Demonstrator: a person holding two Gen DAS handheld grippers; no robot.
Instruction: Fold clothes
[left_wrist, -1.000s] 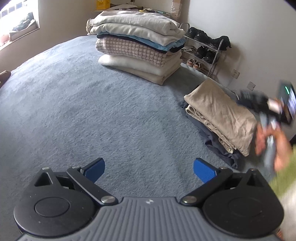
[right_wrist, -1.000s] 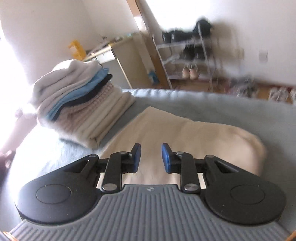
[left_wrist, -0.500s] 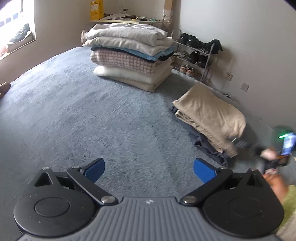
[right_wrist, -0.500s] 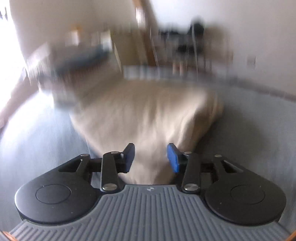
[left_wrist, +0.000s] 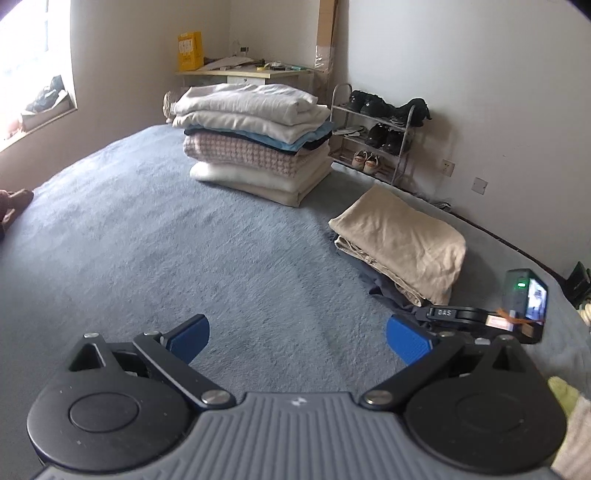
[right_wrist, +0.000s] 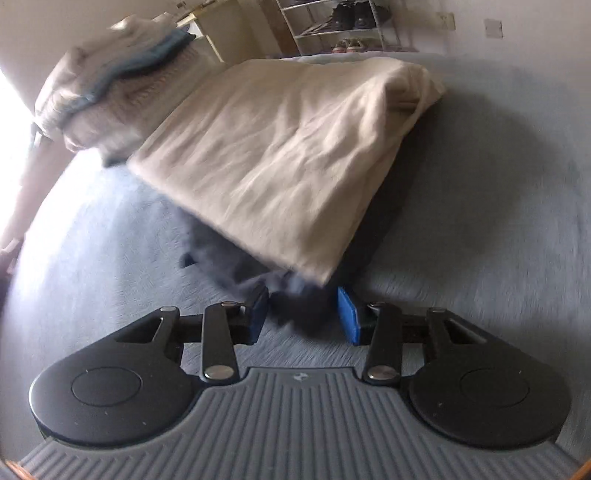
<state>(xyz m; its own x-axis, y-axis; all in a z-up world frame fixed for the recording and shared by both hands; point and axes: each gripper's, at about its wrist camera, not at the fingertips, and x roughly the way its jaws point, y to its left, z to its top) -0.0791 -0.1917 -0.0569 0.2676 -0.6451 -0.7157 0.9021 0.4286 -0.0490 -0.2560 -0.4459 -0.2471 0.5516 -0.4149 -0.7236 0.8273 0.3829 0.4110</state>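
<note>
My left gripper (left_wrist: 297, 338) hangs over the blue-grey blanket (left_wrist: 155, 251) with its blue pads spread wide and nothing between them. Ahead of it, at the far end of the blanket, stands the stack of folded clothes (left_wrist: 255, 136): white pieces on top, a light blue and a dark layer under them, then a pink checked piece and cream ones at the bottom. To the right lies the folded beige garment (left_wrist: 402, 236), resting on a dark garment (left_wrist: 384, 288) whose edge pokes out beneath it.

My right gripper (right_wrist: 301, 314) sits low at the near corner of that beige garment (right_wrist: 280, 155). Its jaws stand partly apart, and a bunched bit of the dark garment (right_wrist: 295, 299) lies in the gap under the beige corner. The picture is blurred there, so I cannot tell whether the pads press on the cloth. In the left view I see the right gripper (left_wrist: 480, 317) from the side, just beside the dark cloth.

Behind the bed a shoe rack (left_wrist: 376, 136) stands against the wall, and a desk (left_wrist: 243, 74) sits in the corner.
</note>
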